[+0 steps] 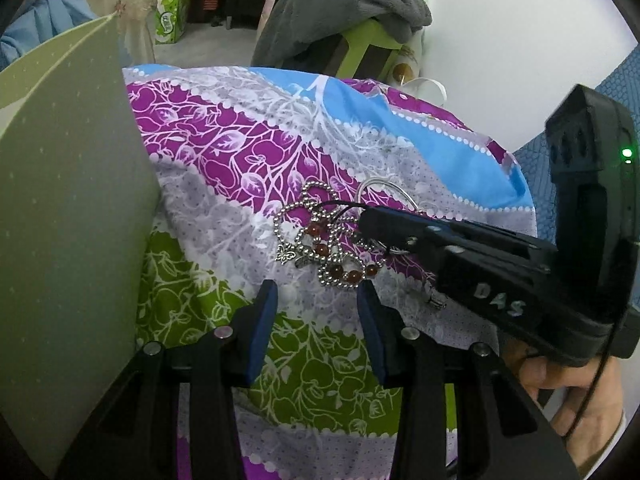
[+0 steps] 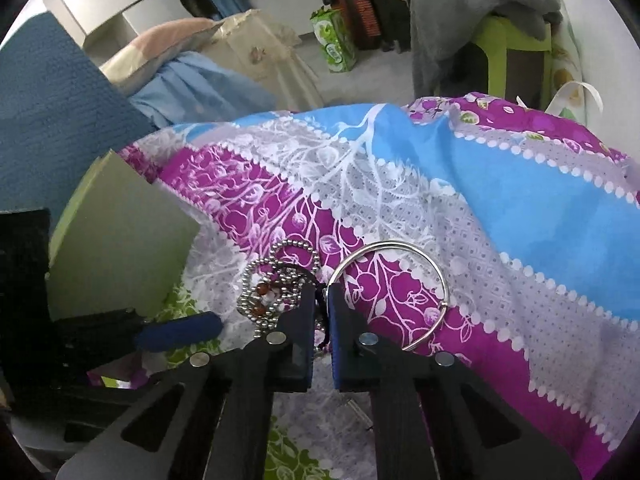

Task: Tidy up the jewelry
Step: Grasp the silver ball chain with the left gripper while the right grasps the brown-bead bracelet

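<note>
Pinching a thin black cord between my right gripper [image 2: 320, 300] jaws, nearly shut, at the tangle of beaded bracelets [image 1: 324, 240] on the floral bedsheet [image 1: 328, 140]; silver bangle [image 2: 394, 292] just beside; my left gripper [image 1: 318, 300] hovers half-open, empty.

The left wrist view rides on the left claw [image 1: 316, 300] and looks steeply down along its two blue pads, close over the patterned bedspread [image 1: 224, 152], with a pale green box [image 1: 68, 200] filling its left side. The right wrist view sits on the right claw [image 2: 320, 308], tilted down the same way and just as near, a little to the right. Both share the tangle of beaded bracelets [image 1: 320, 240] [image 2: 276, 280], the silver bangle [image 2: 400, 280], the green box and the far room with a grey blanket [image 1: 344, 12] over a chair. Each view catches the other claw at its edge
</note>
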Demonstrator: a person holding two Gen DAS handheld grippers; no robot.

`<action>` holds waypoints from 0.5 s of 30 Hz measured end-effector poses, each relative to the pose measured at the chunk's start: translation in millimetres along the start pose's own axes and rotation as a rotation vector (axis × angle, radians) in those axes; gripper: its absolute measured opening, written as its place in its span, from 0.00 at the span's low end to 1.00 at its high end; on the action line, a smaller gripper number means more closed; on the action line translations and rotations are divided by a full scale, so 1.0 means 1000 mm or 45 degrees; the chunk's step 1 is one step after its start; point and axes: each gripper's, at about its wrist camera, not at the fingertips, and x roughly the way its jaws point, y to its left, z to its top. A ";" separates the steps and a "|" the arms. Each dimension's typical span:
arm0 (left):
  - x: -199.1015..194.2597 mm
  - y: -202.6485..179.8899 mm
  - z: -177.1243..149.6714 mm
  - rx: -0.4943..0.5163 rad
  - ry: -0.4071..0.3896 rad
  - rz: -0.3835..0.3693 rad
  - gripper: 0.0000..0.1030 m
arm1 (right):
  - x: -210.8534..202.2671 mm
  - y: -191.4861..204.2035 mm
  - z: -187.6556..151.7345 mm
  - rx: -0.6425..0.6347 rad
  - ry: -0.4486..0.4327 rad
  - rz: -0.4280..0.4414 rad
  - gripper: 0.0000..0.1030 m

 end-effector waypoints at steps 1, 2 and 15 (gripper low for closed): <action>0.000 0.000 0.000 -0.001 0.000 0.001 0.40 | -0.004 -0.002 0.000 0.025 -0.019 0.019 0.04; 0.000 0.000 0.001 -0.004 -0.002 0.002 0.40 | -0.008 -0.003 -0.001 0.040 -0.033 0.030 0.04; 0.003 -0.003 0.009 -0.038 -0.040 -0.052 0.40 | -0.062 -0.007 -0.019 0.171 -0.211 -0.076 0.04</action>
